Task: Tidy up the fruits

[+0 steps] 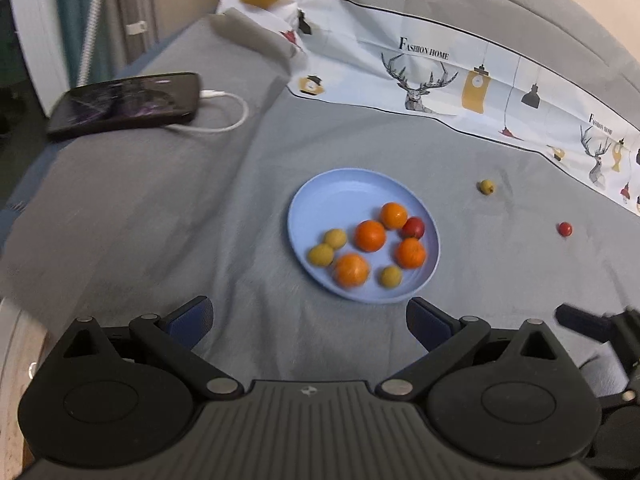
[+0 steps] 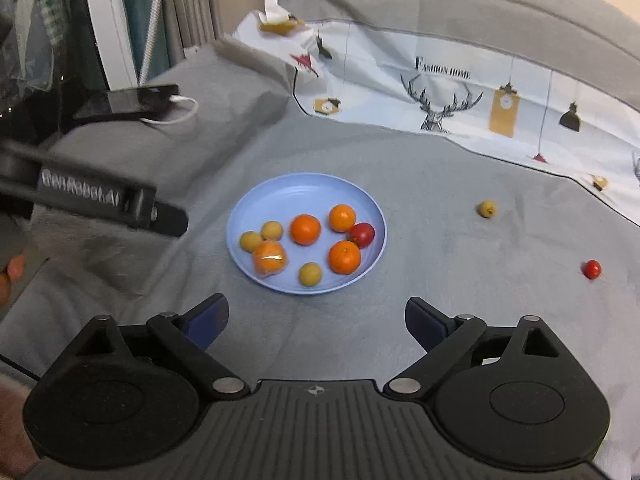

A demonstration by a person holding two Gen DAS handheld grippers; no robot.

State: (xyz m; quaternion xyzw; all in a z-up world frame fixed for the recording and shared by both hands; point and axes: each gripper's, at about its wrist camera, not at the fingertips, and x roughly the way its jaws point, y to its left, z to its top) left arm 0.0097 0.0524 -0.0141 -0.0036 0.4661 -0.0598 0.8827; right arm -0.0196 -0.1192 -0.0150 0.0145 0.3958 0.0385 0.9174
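Left gripper: jaws spread wide, blue pads well apart, nothing between them but bare grey cloth. It touches nothing and hangs just short of the near rim of the plate. Its black body also shows at the left edge of the right wrist view.

Right gripper: jaws likewise spread wide and empty, pads clear of the cloth and of the plate. A finger of it shows at the right edge of the left wrist view.

Blue plate: flat on the cloth, just beyond both grippers. It holds eight fruits. Four oranges lie across the middle and near side; the near-left one appears blurred in both views. Three yellow-green fruits lie among them, two touching at the left, one near the front rim. One red fruit lies at the right, against the far orange.

Outside the plate, to its right: a loose yellow-green fruit on the cloth, and a loose red fruit farther right, well apart from the plate.

Far left: a dark phone with a white cable plugged in. Far side: a white printed sheet bearing a stag and lamps.
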